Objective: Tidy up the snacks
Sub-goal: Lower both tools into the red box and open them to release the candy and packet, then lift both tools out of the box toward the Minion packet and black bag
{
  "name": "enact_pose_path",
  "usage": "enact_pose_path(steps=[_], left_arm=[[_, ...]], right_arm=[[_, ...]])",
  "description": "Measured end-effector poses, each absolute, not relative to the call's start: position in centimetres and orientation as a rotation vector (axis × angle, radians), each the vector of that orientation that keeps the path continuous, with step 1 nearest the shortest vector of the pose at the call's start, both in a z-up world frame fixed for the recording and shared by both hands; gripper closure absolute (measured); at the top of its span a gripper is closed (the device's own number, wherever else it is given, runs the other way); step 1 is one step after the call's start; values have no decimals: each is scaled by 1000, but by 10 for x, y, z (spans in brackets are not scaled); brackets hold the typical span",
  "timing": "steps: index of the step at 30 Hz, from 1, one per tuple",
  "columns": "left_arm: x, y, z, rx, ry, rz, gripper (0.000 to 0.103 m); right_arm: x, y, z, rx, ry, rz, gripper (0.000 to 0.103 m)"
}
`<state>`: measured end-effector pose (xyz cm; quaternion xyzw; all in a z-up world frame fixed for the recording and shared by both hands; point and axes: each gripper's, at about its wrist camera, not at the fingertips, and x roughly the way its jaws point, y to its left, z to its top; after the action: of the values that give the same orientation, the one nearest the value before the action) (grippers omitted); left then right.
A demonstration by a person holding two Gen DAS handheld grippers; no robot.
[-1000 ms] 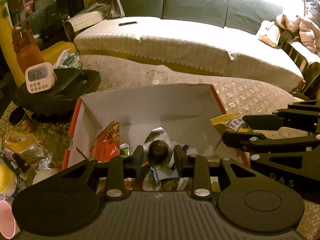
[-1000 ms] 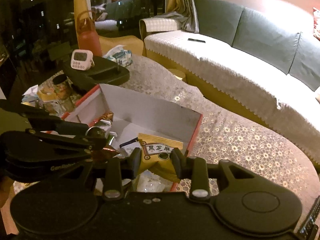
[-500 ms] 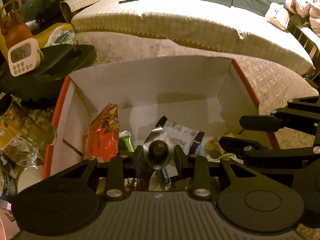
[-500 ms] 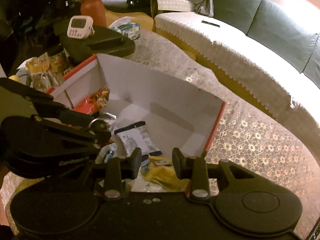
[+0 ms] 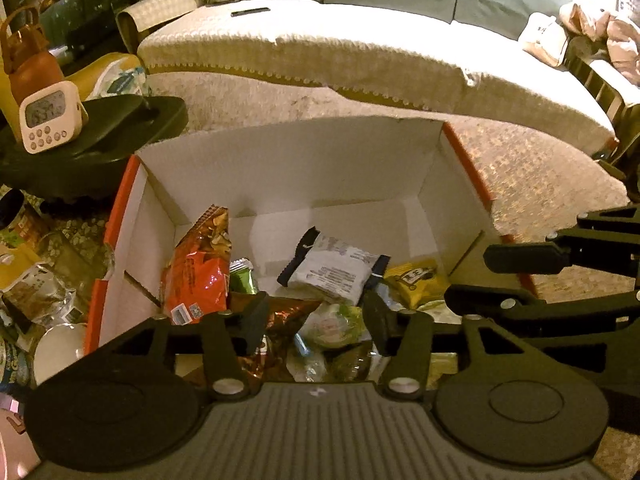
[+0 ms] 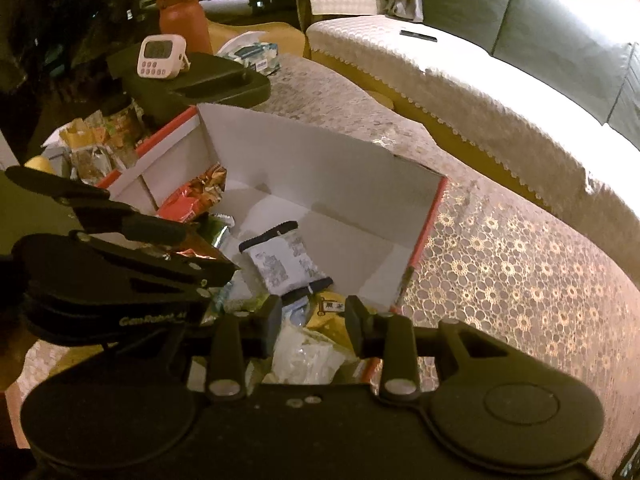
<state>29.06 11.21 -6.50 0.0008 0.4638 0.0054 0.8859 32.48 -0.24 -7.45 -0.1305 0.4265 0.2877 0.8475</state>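
Observation:
A white cardboard box [image 5: 288, 168] with an orange rim holds several snacks: a red-orange bag [image 5: 198, 268], a white packet with black ends [image 5: 332, 270], a yellow sesame packet [image 5: 416, 282] and a brown foil snack [image 5: 288, 314]. My left gripper [image 5: 314, 322] is open and empty over the box's near side, above the brown foil snack. My right gripper [image 6: 312, 326] is open and empty over the box [image 6: 320, 168], above the yellow packet [image 6: 330, 312]. The white packet [image 6: 280, 264] also shows in the right wrist view. Each gripper shows in the other's view.
A black stool [image 5: 92, 140] with a white timer [image 5: 50, 116] stands left of the box. Loose snacks and jars [image 5: 28, 280] lie further left. A sofa with a cream cover [image 5: 360, 52] runs behind the patterned tablecloth [image 6: 520, 272].
My left gripper opened and let go of the silver-wrapped snack it held. My right gripper dropped the yellow packet into the box one second to half a second ago. Both moved closer over the box.

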Motion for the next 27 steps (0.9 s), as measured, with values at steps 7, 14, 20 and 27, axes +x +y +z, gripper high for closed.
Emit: enact_pose_path(steps=[7,14,20,27], left_arm=[[267,108,-40,8,919,-1,38],[236,108,-16,7,870,-11,31],[202,106,2,11,825,-32,28],[162,104,13,18,794,-49,27]], right_arm=[[305,-16,-55,-228,887,619,69],[275,-25,-36,-202,868,639,68],[248,-36,-21,-173,849,654,65],[218,-47,-15,-141,836,673,57]])
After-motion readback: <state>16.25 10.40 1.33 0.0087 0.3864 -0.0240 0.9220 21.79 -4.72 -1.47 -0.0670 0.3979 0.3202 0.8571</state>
